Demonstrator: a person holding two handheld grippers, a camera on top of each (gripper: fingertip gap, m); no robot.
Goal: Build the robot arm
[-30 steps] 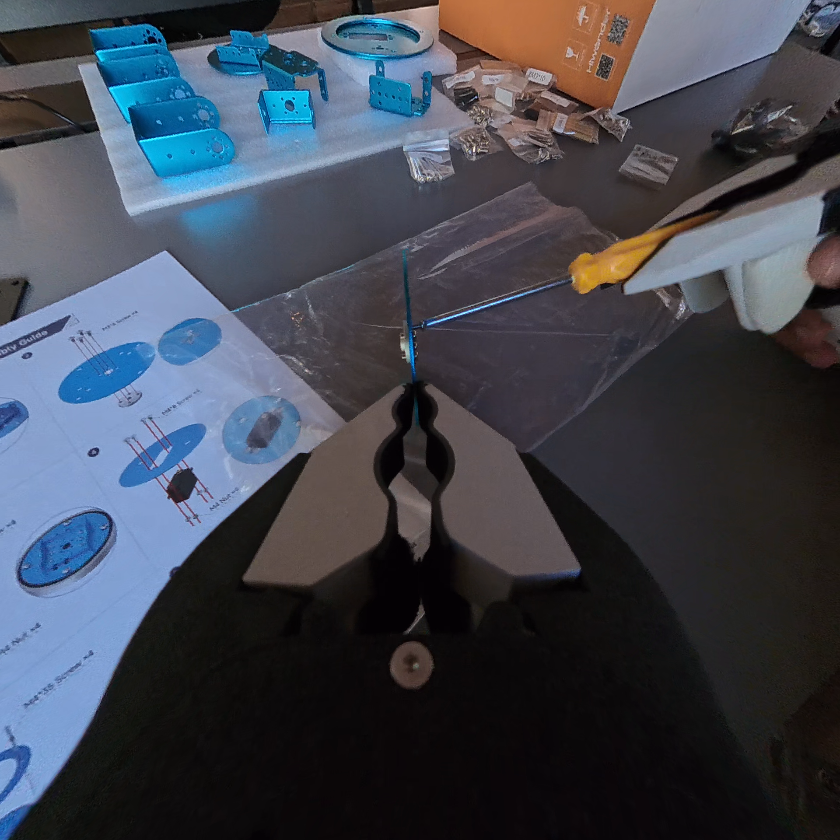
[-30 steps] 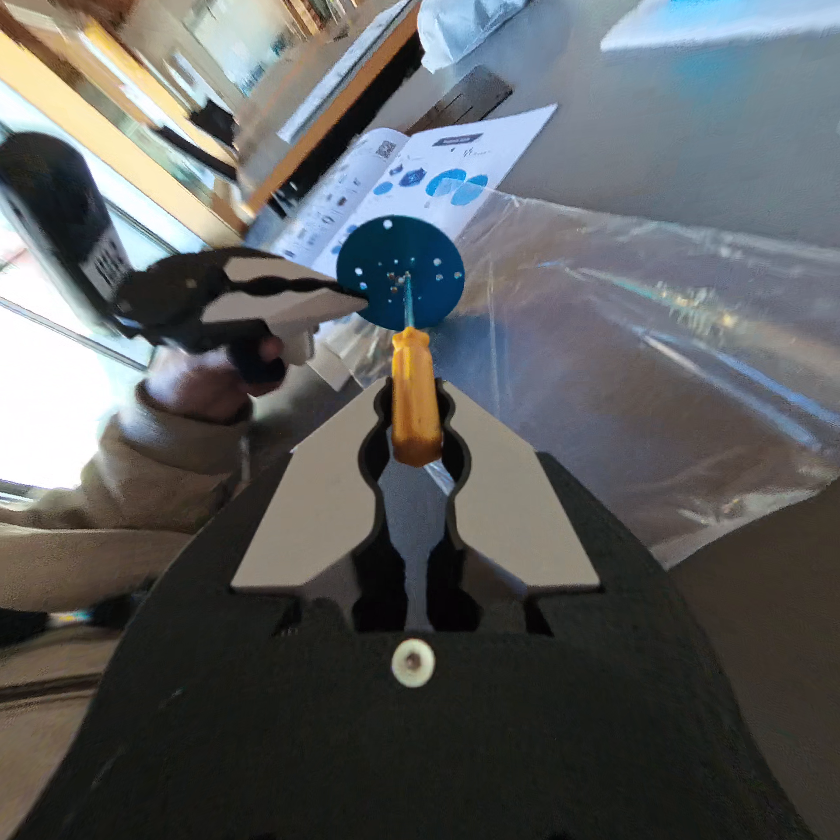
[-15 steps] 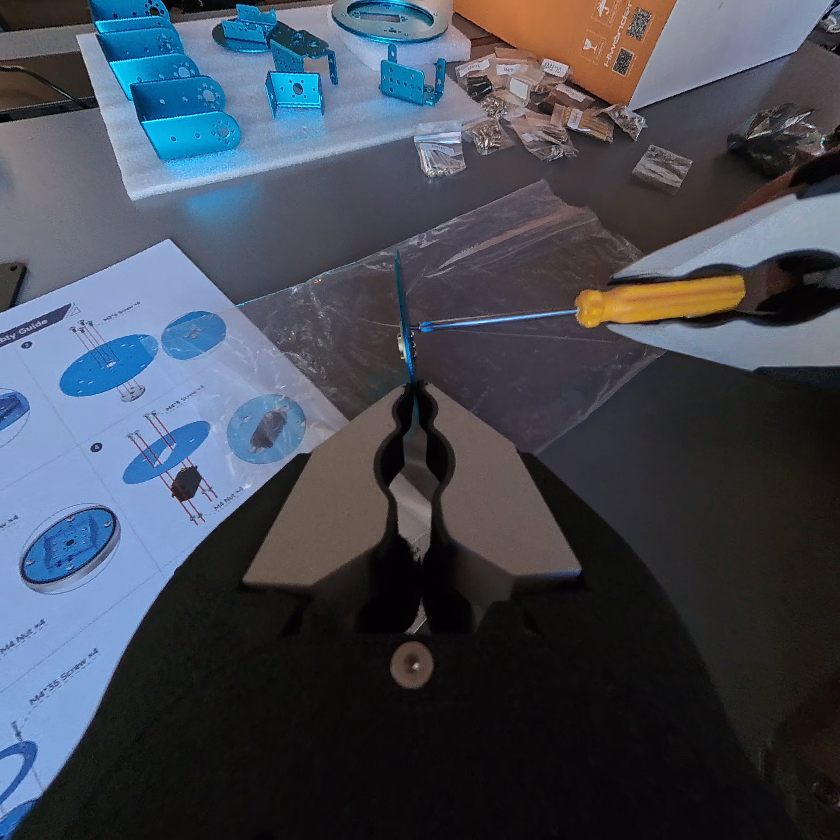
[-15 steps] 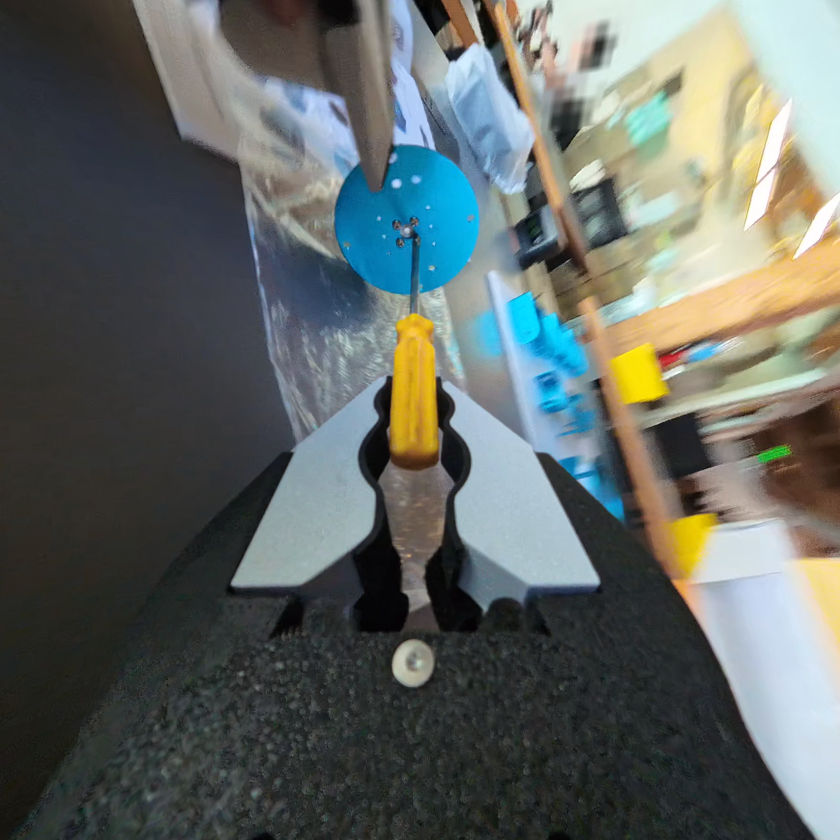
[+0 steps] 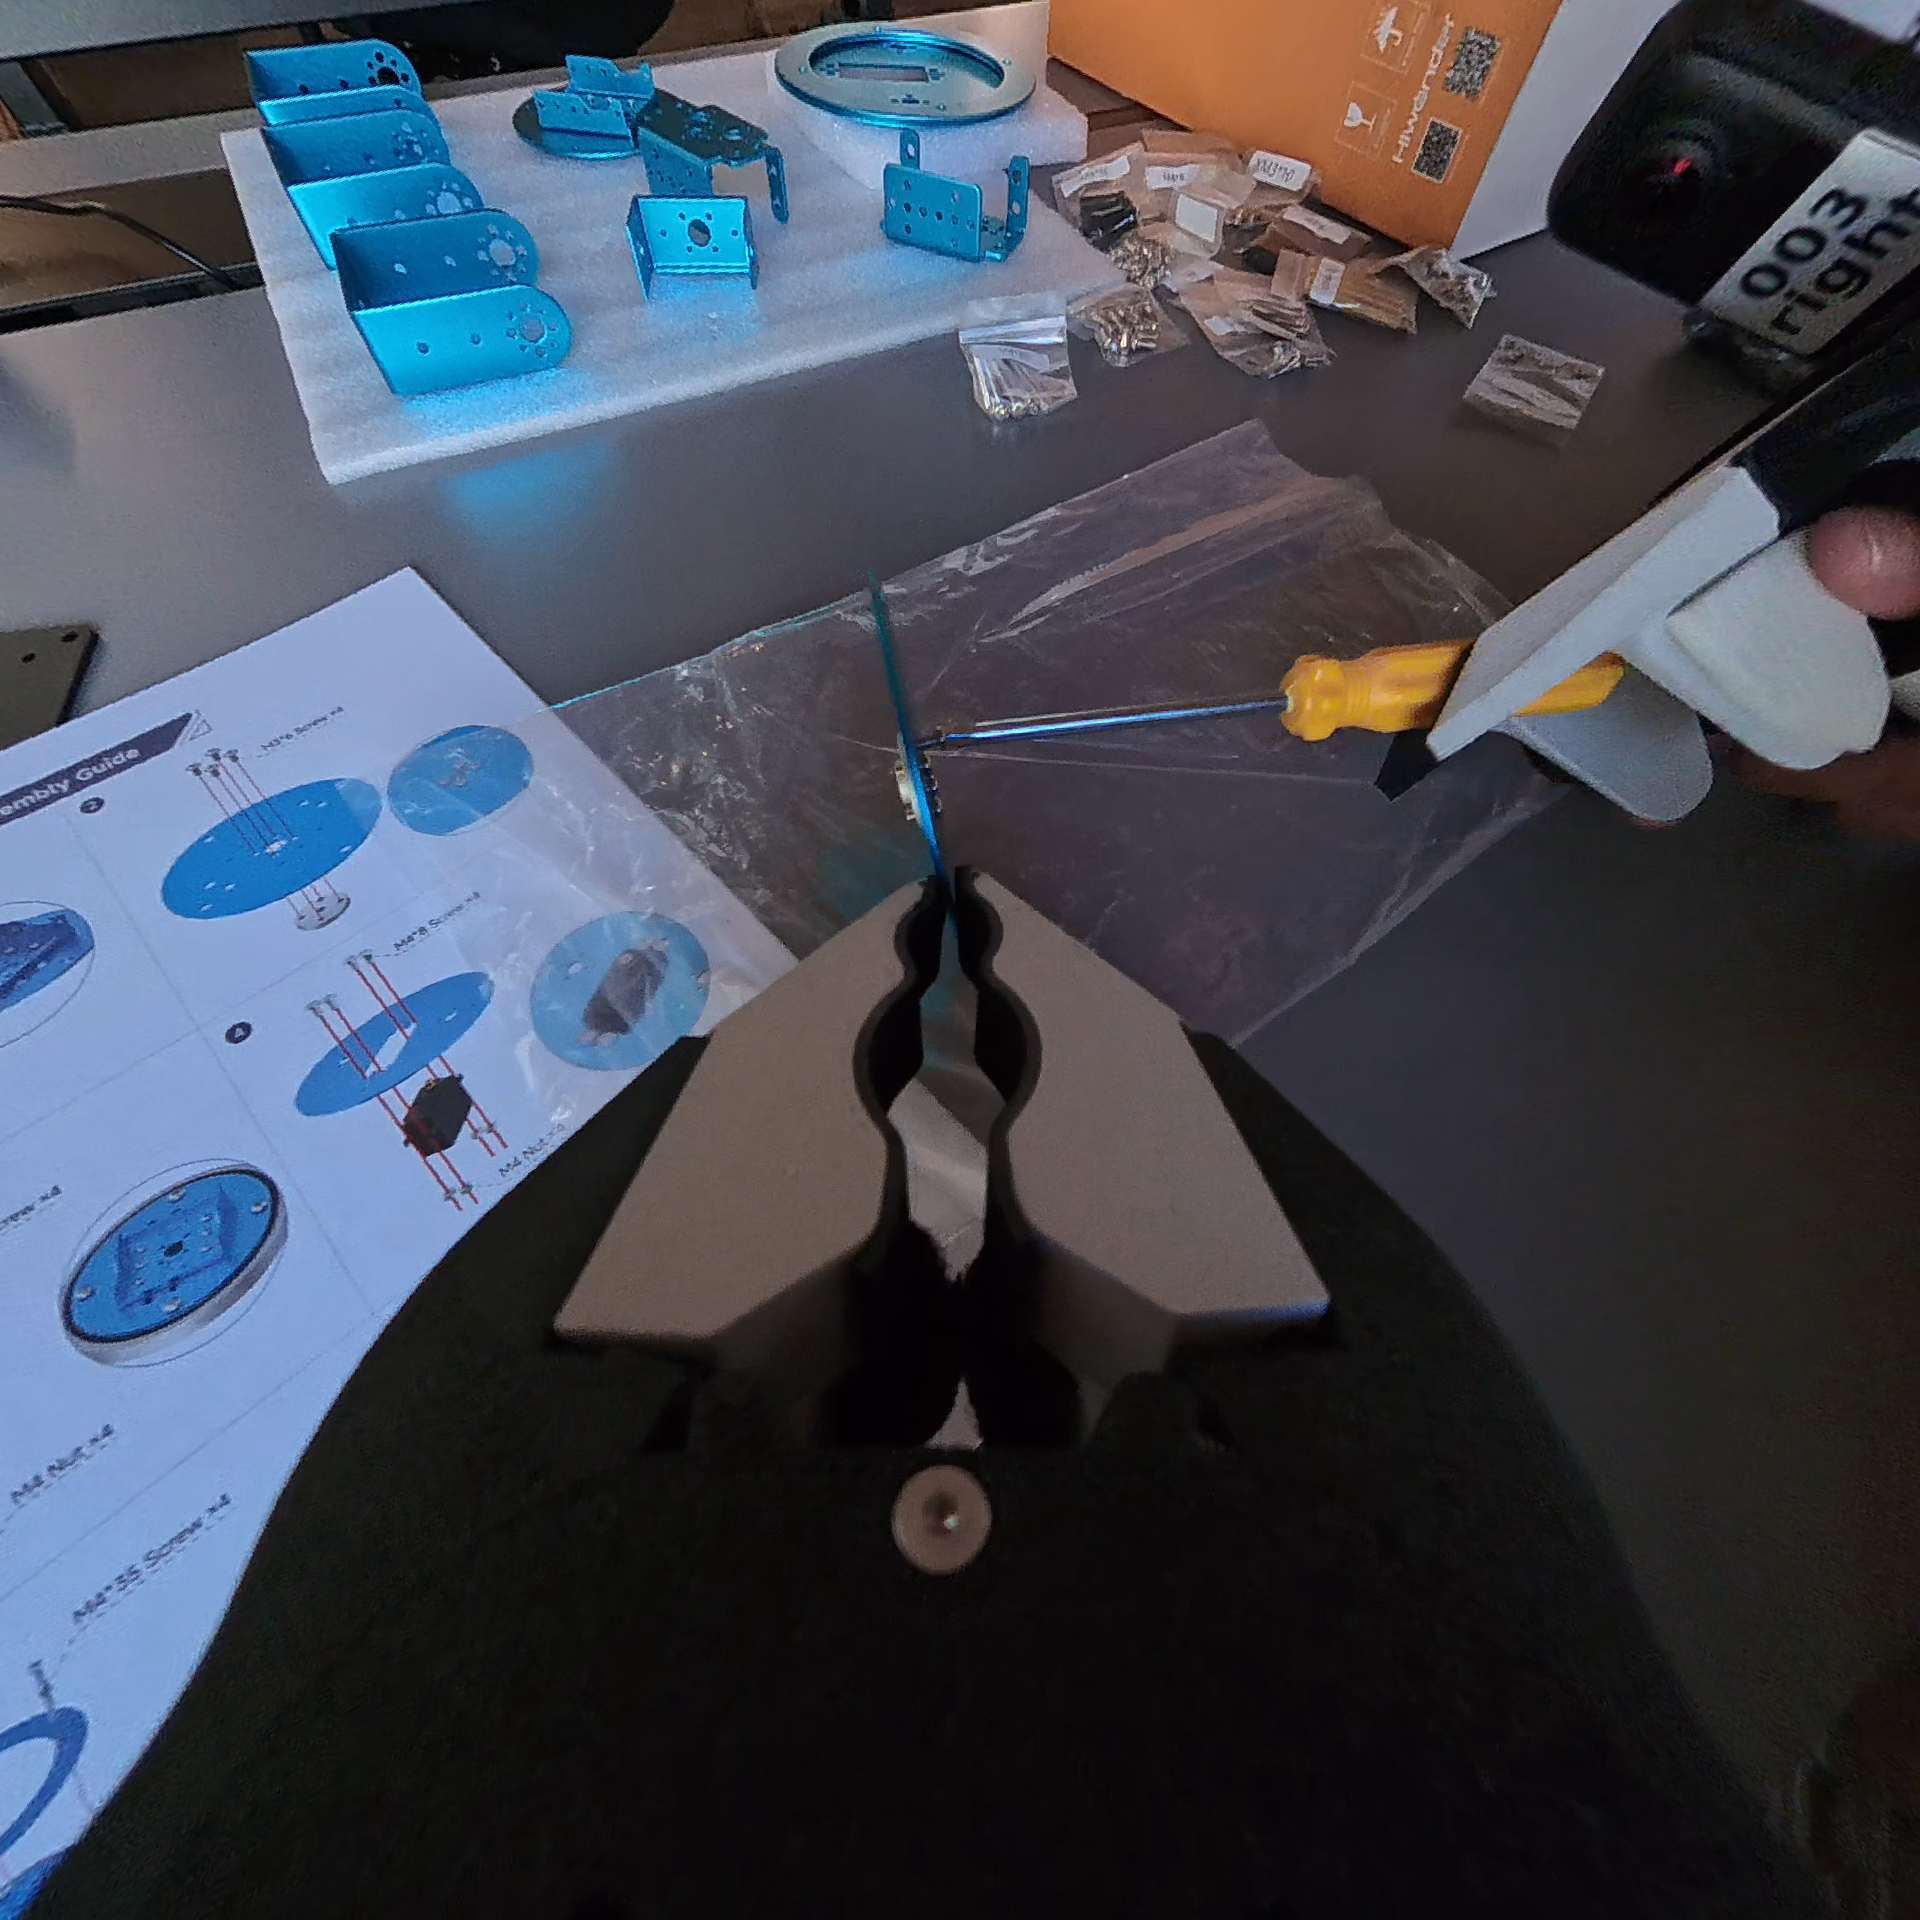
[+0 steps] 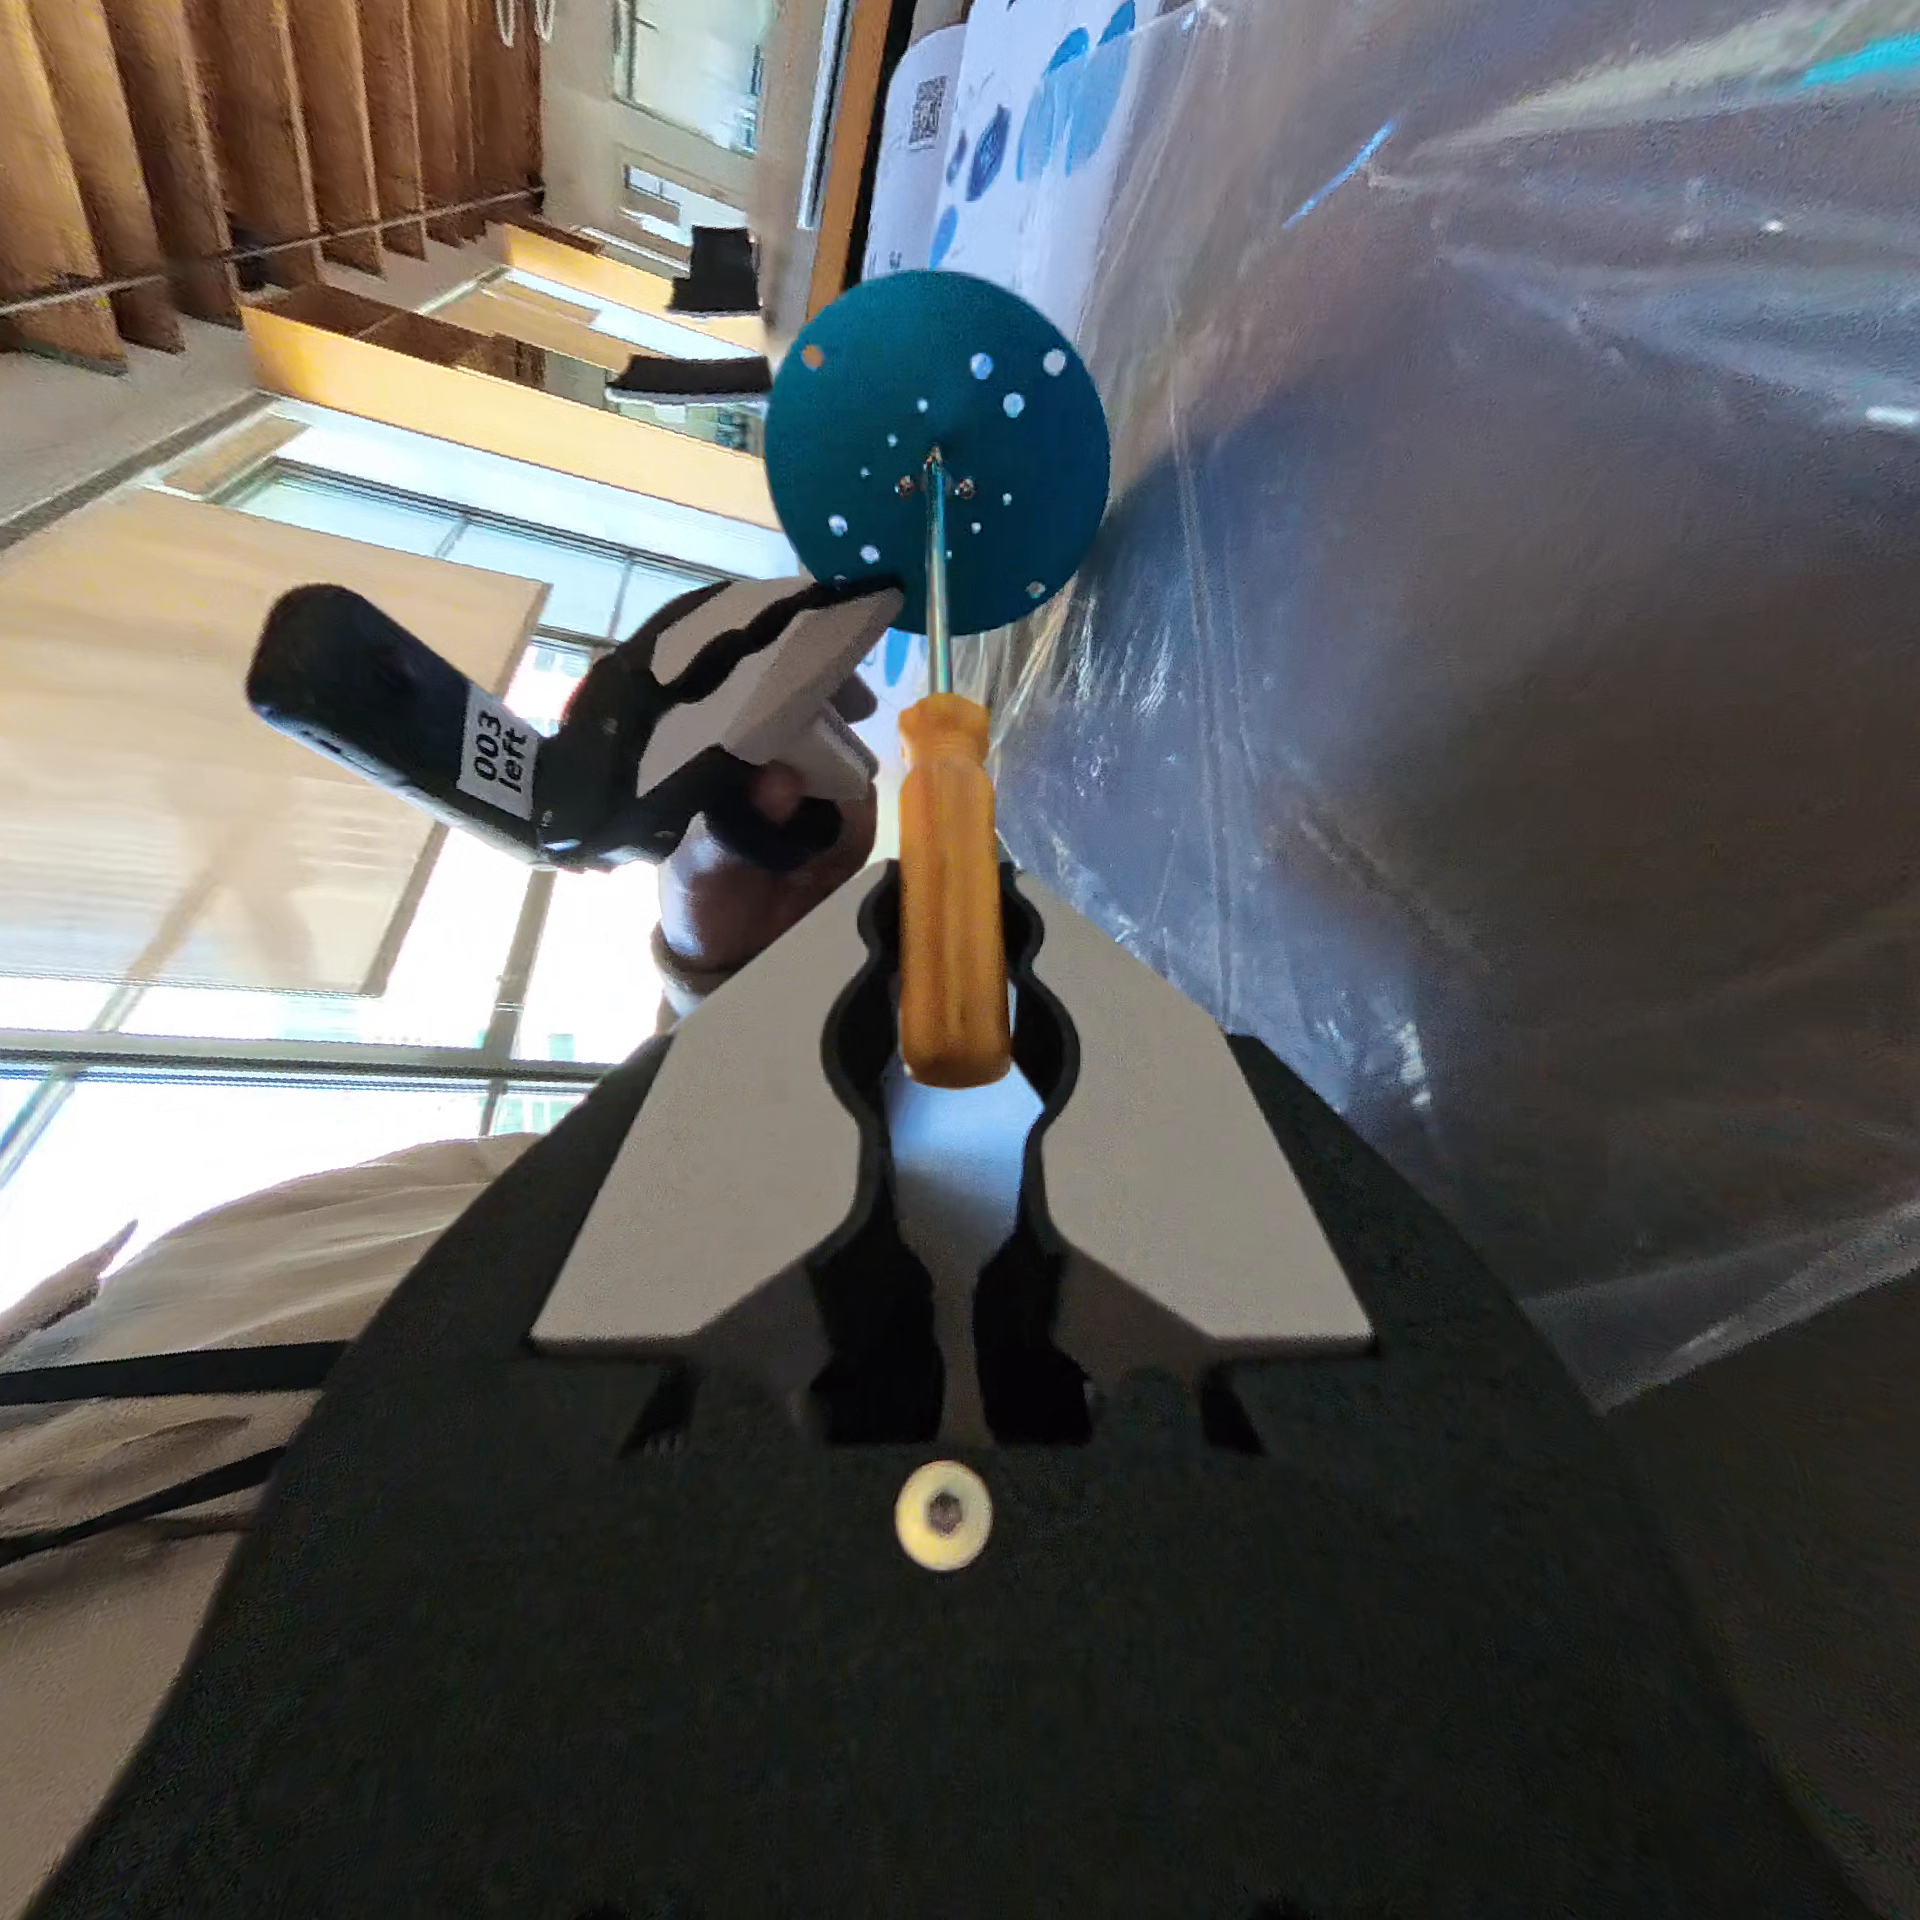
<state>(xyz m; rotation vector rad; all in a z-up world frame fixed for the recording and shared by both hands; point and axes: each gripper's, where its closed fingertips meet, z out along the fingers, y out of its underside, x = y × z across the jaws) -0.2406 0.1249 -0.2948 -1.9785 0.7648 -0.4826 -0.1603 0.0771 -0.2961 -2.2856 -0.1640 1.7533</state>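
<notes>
1. Currently, the left gripper (image 5: 948, 883) has its jaws closed on the lower rim of a blue disc (image 5: 902, 707), holding it on edge above a clear plastic sheet (image 5: 1195, 883) on the desk (image 5: 1558, 1143).
2. The right gripper (image 6: 951, 883) has its jaws clamped on the yellow handle of a screwdriver (image 5: 1371, 691), which enters the left wrist view from 3 o'clock.
3. The screwdriver tip meets the disc face near its centre. In the right wrist view, two small screw heads (image 6: 906, 484) sit at 8 and 4 o'clock of the tip.
4. Whether a screw lies under the tip cannot be told. Other small centre holes appear unfilled, and the outer holes show light through.
5. A small silver hub (image 5: 906, 774) sits against the disc's far face, at 9 o'clock of the disc edge in the left wrist view.
6. An instruction sheet (image 5: 312, 935) lies at 9 o'clock of the left gripper.
7. At 11 to 12 o'clock, a foam pad (image 5: 644, 374) carries loose blue brackets (image 5: 457, 312) and a ring (image 5: 902, 73).
8. At 1 o'clock, small screw bags (image 5: 1195, 281) lie before an orange box (image 5: 1299, 104).
</notes>
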